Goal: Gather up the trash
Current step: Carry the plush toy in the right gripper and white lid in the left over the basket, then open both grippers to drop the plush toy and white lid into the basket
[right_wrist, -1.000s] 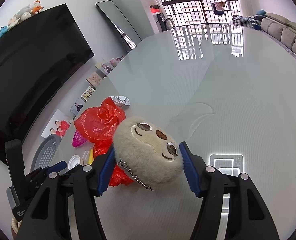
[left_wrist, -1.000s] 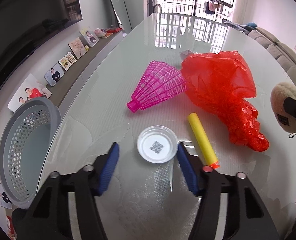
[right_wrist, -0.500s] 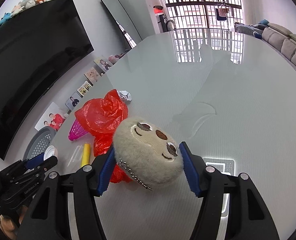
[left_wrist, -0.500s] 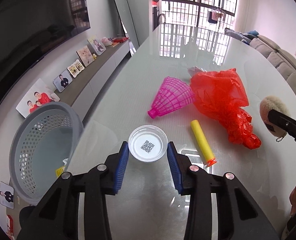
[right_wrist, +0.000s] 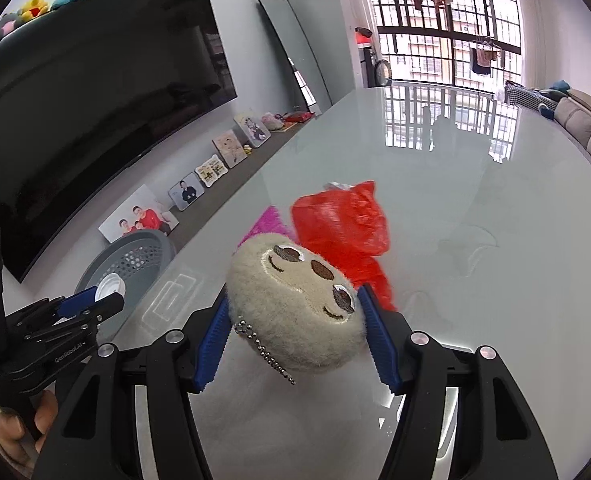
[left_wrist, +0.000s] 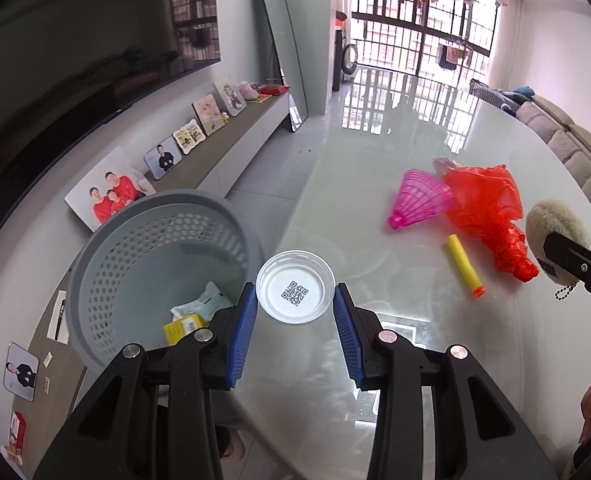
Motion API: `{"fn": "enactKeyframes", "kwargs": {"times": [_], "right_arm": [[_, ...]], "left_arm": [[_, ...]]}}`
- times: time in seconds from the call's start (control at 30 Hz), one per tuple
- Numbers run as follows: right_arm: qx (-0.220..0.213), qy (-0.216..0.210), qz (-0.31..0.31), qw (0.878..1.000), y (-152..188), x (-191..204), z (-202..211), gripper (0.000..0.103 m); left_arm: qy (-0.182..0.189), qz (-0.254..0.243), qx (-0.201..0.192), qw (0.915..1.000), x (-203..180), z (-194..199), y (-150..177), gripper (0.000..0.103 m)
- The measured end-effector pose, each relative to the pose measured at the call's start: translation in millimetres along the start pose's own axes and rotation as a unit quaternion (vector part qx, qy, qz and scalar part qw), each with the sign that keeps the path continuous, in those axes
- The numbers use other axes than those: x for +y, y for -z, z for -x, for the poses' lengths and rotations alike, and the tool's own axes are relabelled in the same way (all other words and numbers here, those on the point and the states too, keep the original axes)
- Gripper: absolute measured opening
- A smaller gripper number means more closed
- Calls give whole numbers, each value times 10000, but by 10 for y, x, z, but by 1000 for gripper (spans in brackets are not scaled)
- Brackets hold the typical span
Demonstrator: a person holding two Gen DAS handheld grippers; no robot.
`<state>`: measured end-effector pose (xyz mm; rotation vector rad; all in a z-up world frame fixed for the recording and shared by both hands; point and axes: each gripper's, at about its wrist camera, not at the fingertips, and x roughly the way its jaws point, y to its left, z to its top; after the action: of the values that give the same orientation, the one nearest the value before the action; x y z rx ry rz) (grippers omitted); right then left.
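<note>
My left gripper [left_wrist: 295, 312] is shut on a clear plastic lid [left_wrist: 295, 286] with a QR code and holds it above the table's left edge, beside the grey perforated basket [left_wrist: 135, 248]. The basket holds a yellow carton and paper scraps. My right gripper [right_wrist: 295, 328] is shut on a beige plush face toy [right_wrist: 295, 304] with a bead chain, above the table. A red plastic bag [left_wrist: 487, 208], a pink mesh cone [left_wrist: 419, 200] and a yellow foam dart [left_wrist: 463, 264] lie on the glass table. The left gripper also shows in the right wrist view [right_wrist: 95, 300].
The glass table [left_wrist: 395, 140] stretches toward a barred window. A low shelf [left_wrist: 223, 152] with photo frames runs along the left wall under a dark TV [right_wrist: 75, 100]. A sofa [left_wrist: 575, 144] stands at the far right. A mirror [left_wrist: 283, 40] leans on the wall.
My left gripper closed on the lid, lifted it and carried it left toward the basket. My right gripper kept hold of the plush toy and turned slightly.
</note>
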<state>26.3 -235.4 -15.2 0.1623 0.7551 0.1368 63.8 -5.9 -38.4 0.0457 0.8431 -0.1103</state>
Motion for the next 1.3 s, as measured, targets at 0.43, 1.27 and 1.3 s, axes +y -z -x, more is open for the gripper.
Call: {"fn": "enactKeyframes", "kwargs": {"times": [0.43,1.27,1.3], "right_arm": [[559,-885,754,9916,-40,1226,-651,60],[1130,-1177,1377,9769,-78,2189,-1534,60],[1130,-1167,1380,9770,-78,2190,-1539,60]], "left_arm": [[-368,394,184,9984,890,-46,178,39],[-557,921,459,9931,1773,-520,109,39],[-567,935,463,9929,1778,-524,109,39]]}}
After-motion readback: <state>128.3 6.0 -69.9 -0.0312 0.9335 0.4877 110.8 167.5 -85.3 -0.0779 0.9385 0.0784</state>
